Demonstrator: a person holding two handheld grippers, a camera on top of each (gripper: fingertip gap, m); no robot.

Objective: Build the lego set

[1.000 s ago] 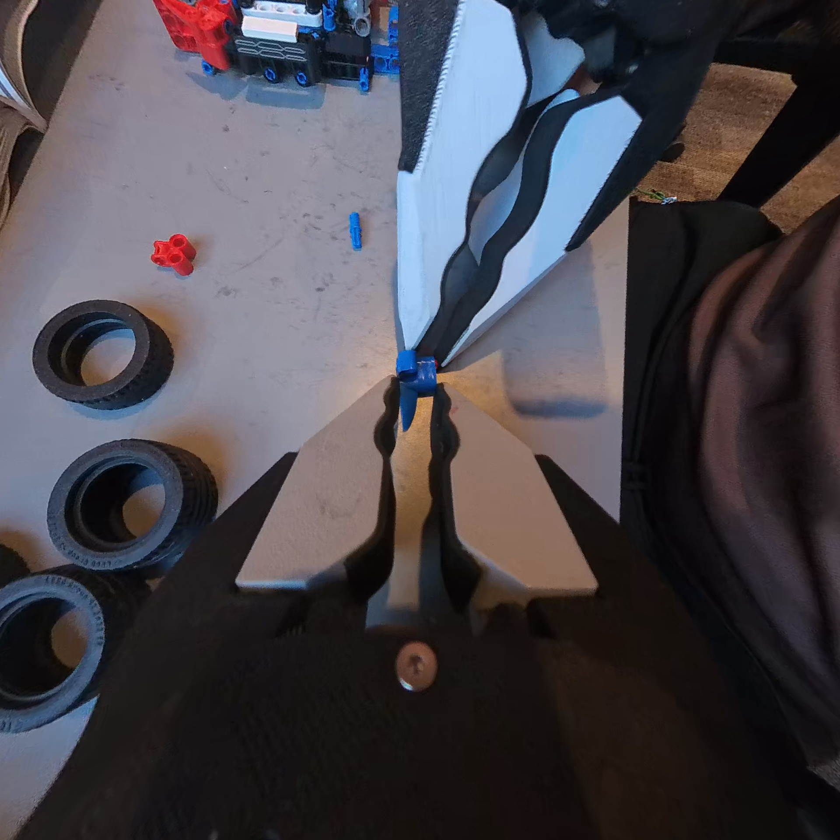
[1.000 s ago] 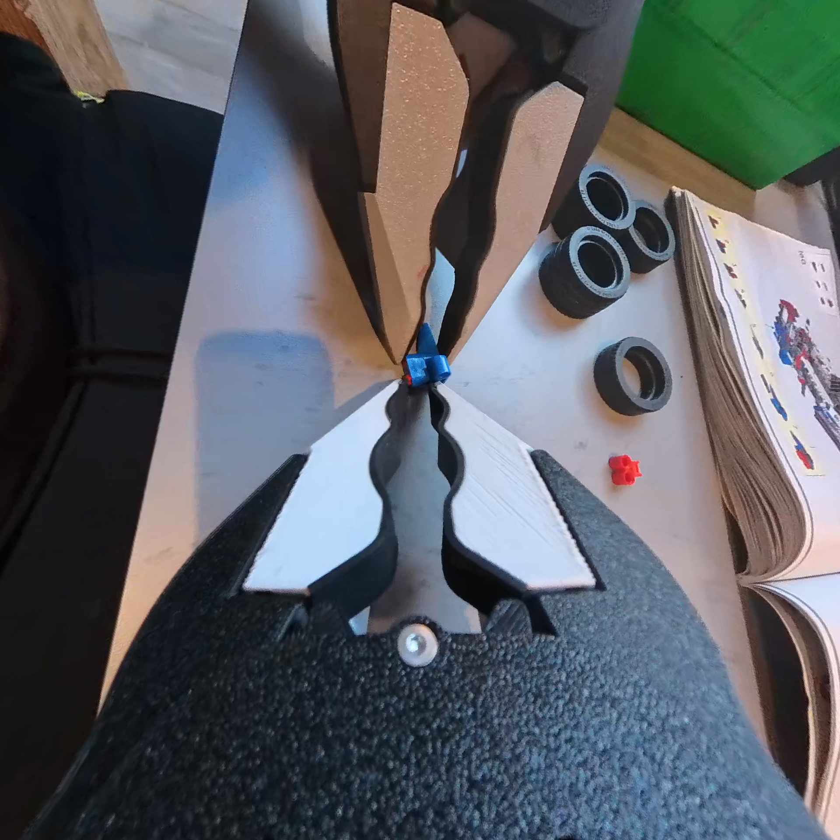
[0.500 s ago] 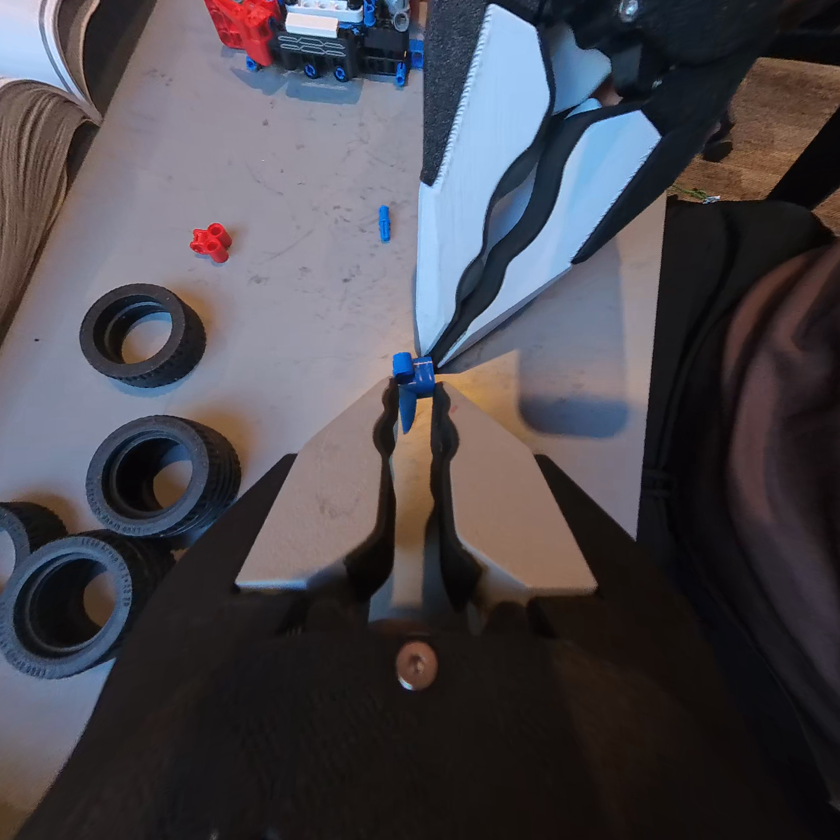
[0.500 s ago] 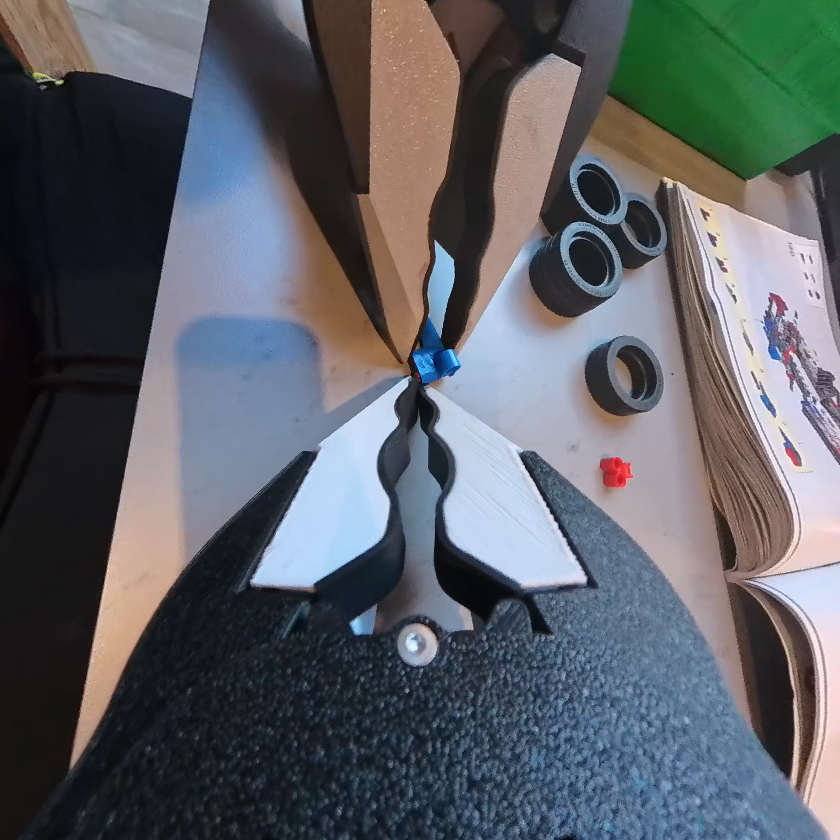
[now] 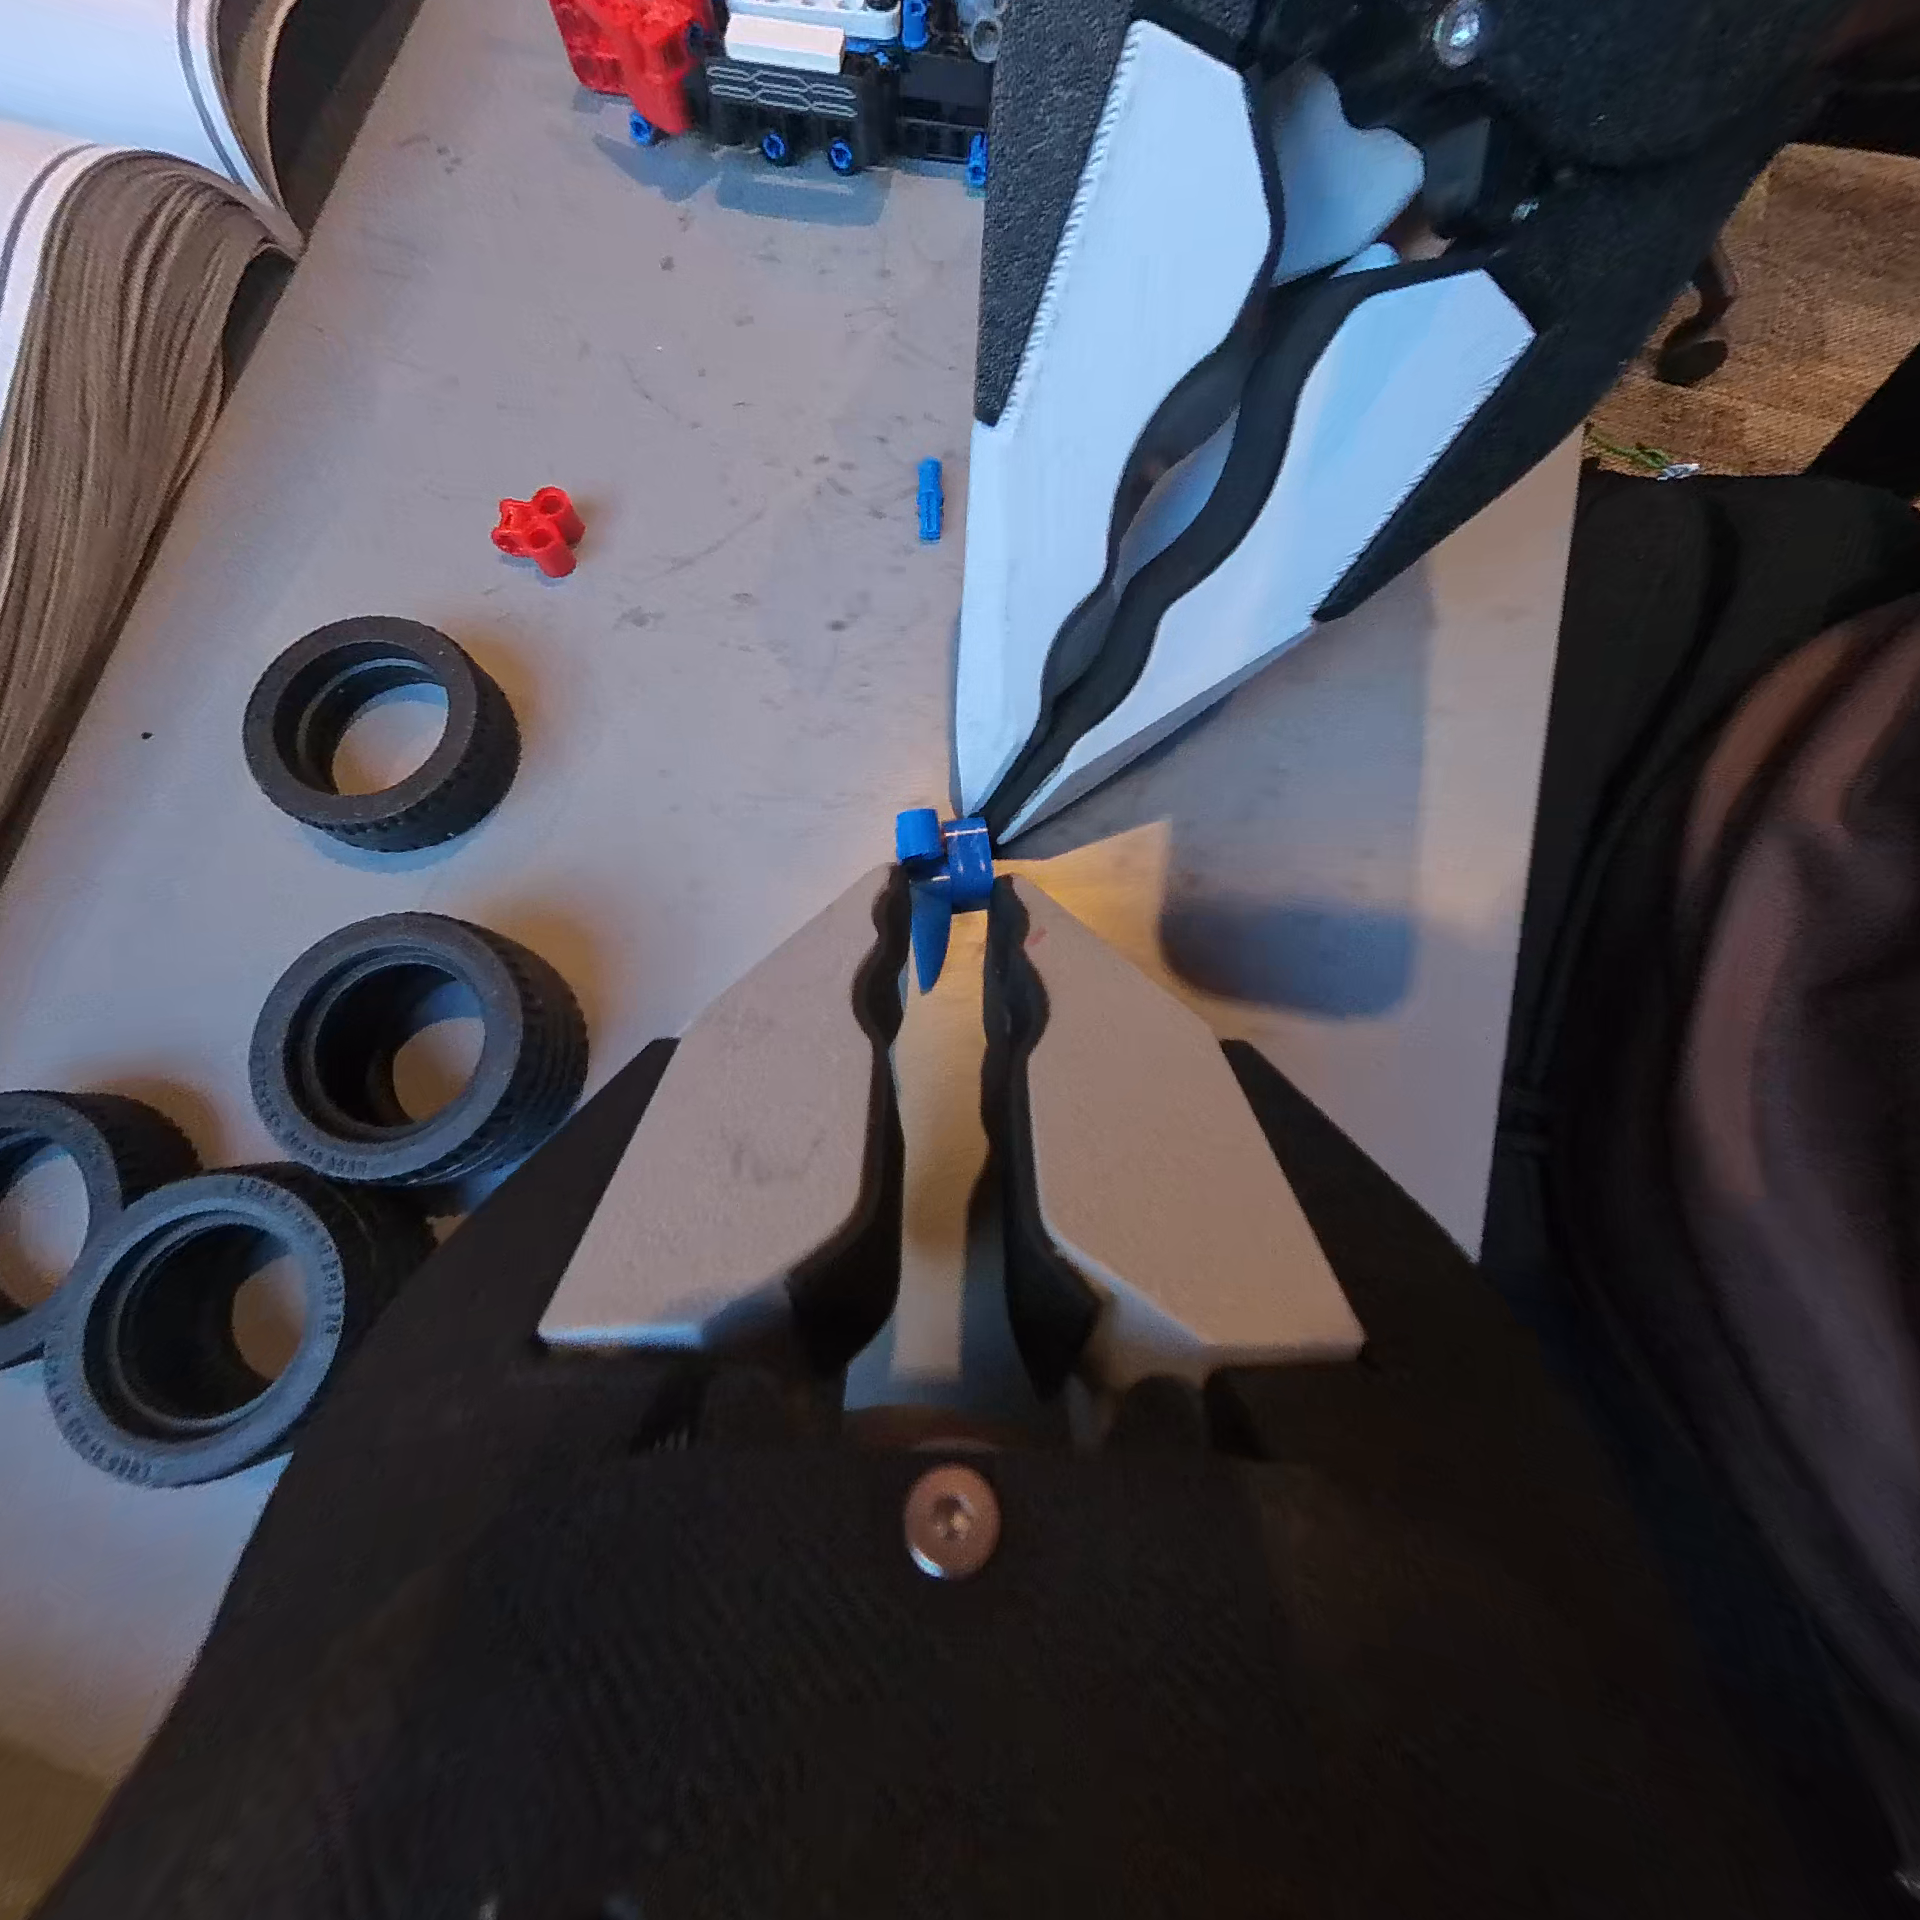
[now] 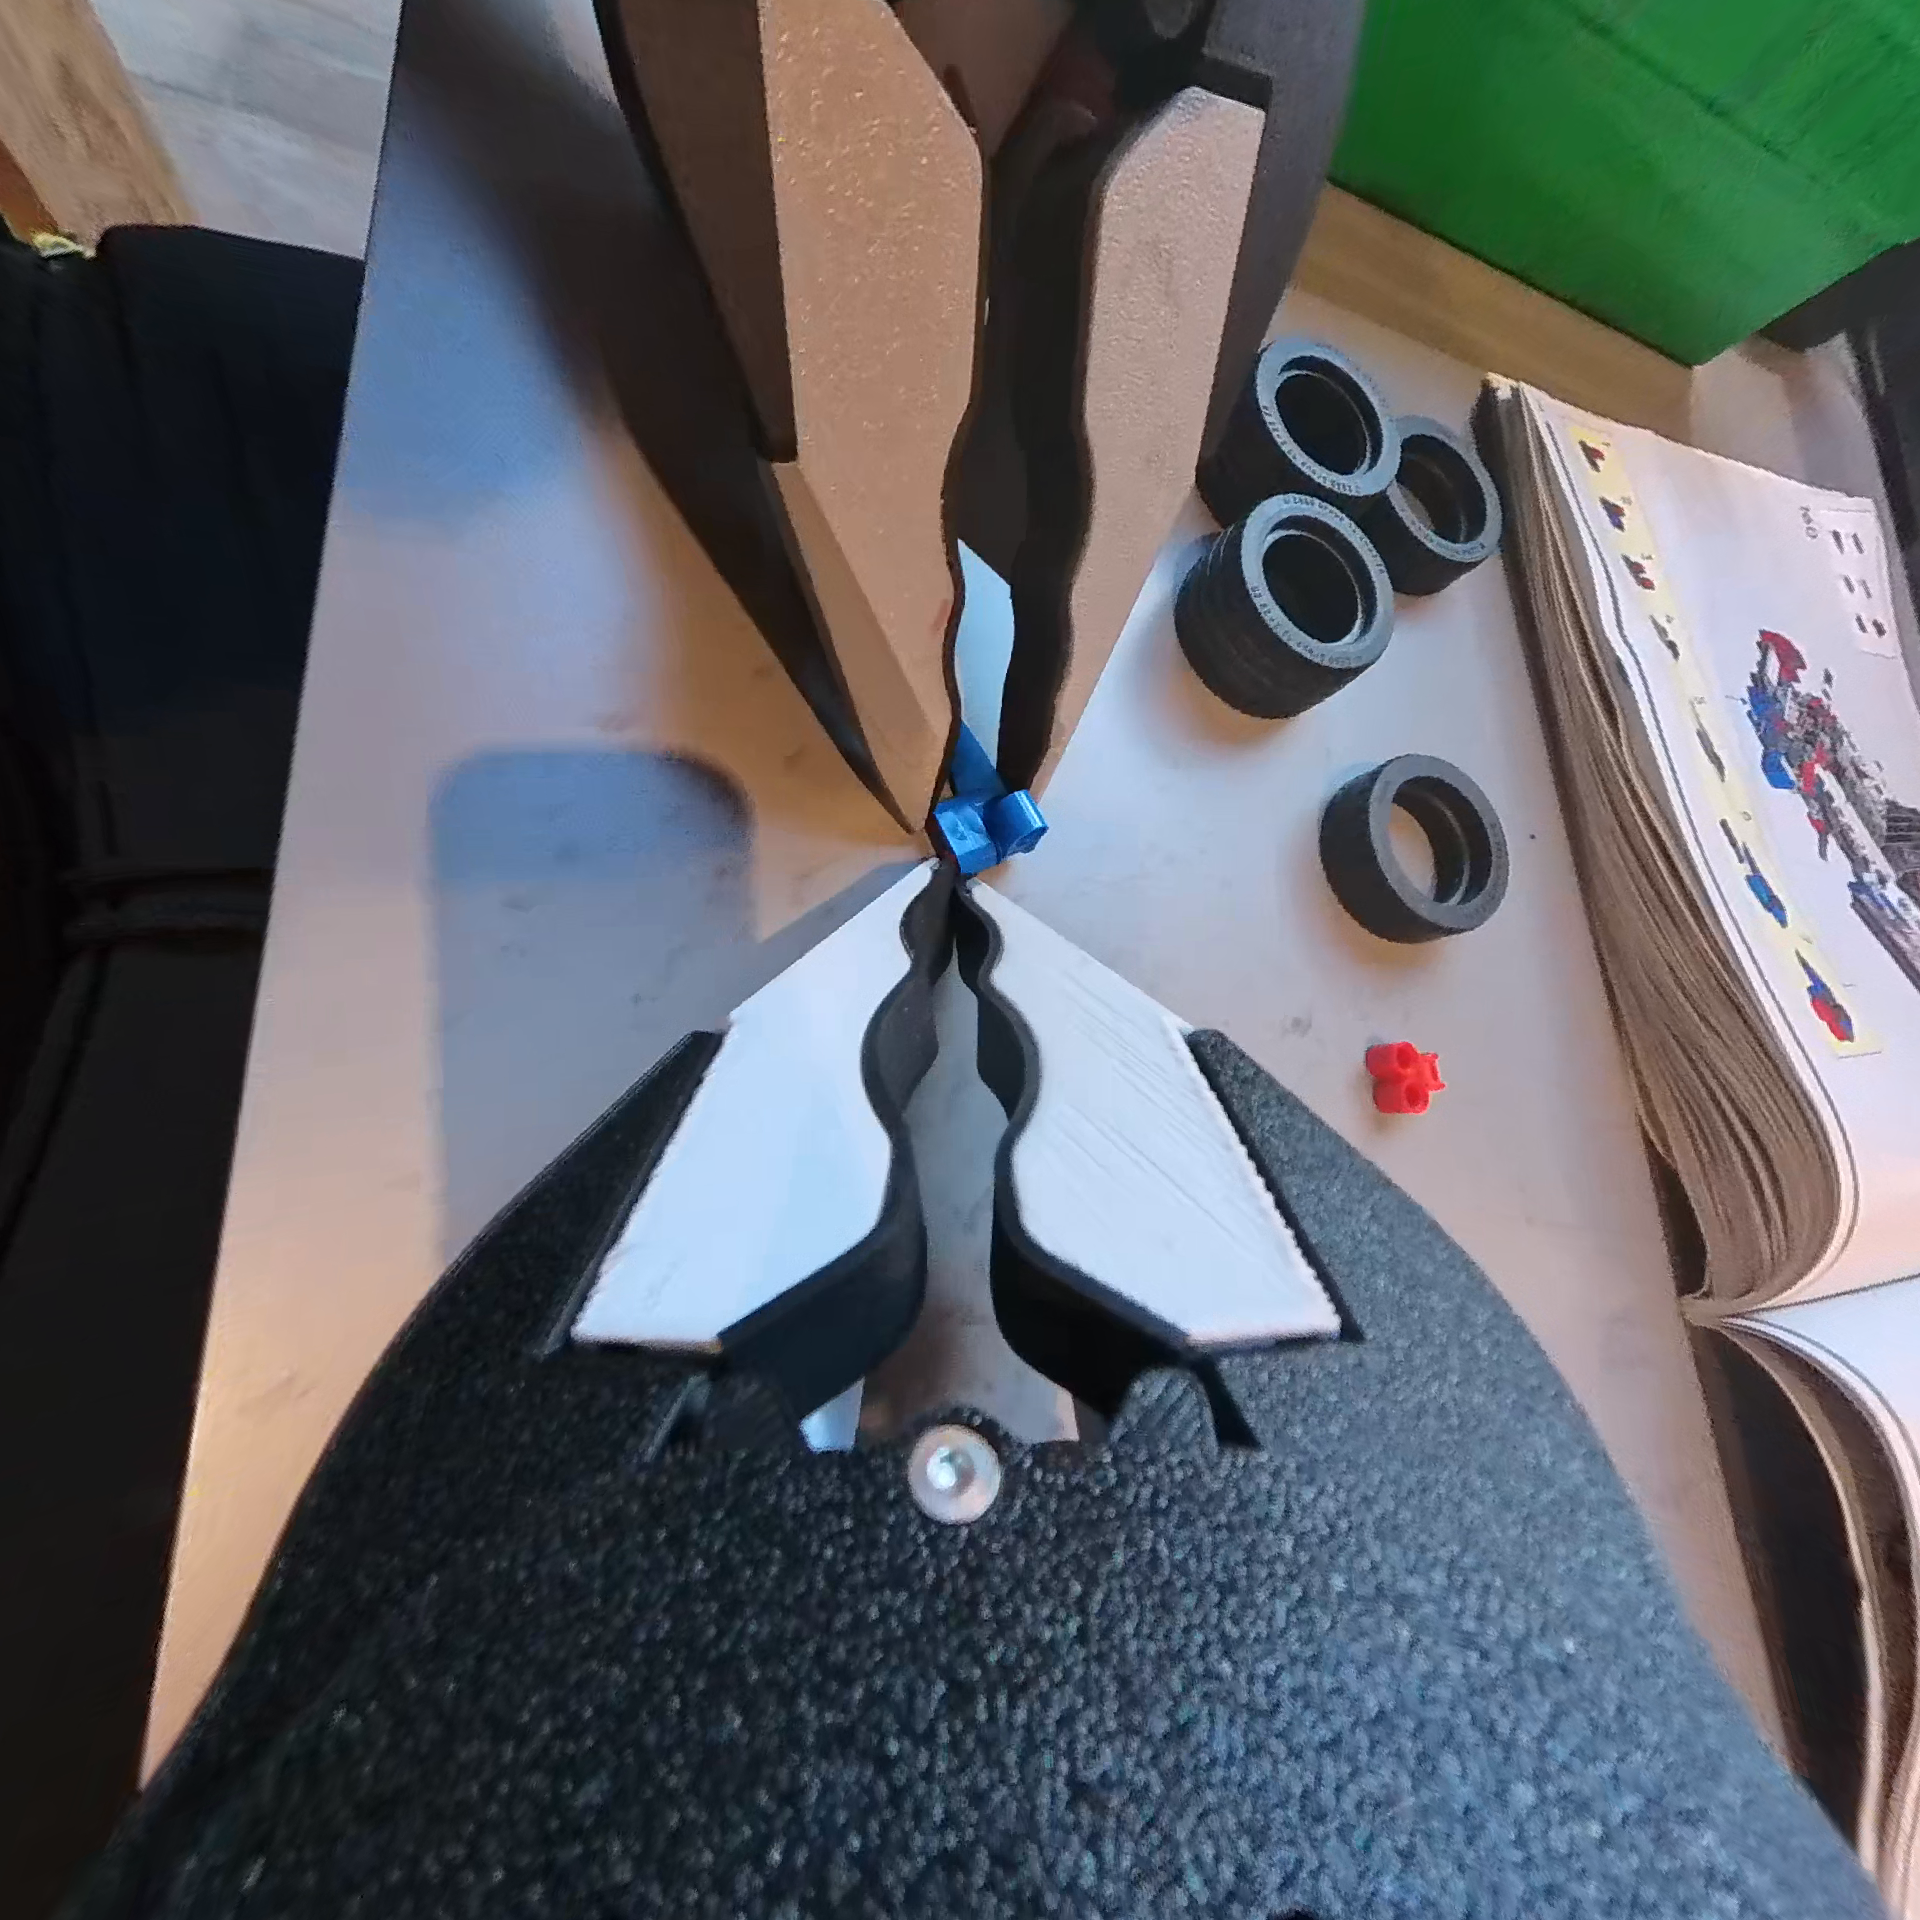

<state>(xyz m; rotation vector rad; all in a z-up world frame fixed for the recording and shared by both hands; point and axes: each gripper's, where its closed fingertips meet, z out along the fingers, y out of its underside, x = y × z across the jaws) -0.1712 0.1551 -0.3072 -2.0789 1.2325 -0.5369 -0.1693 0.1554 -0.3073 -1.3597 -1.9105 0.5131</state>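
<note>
The left tool (image 5: 940, 883) is nearly closed and pinches a small blue piece (image 5: 943, 862) above the bench (image 5: 675, 416), while the right tool (image 6: 951, 883), its tips pressed together, meets that piece tip to tip; whether it grips anything cannot be told. The step looks like joining or passing this tiny part, so the next move needs a slow, straight push. Only the left view shows the half-built model (image 5: 790, 73) at 12 o'clock and a loose blue pin (image 5: 929, 500); only the right view shows the open booklet (image 6: 1714, 779) at 3 o'clock.
</note>
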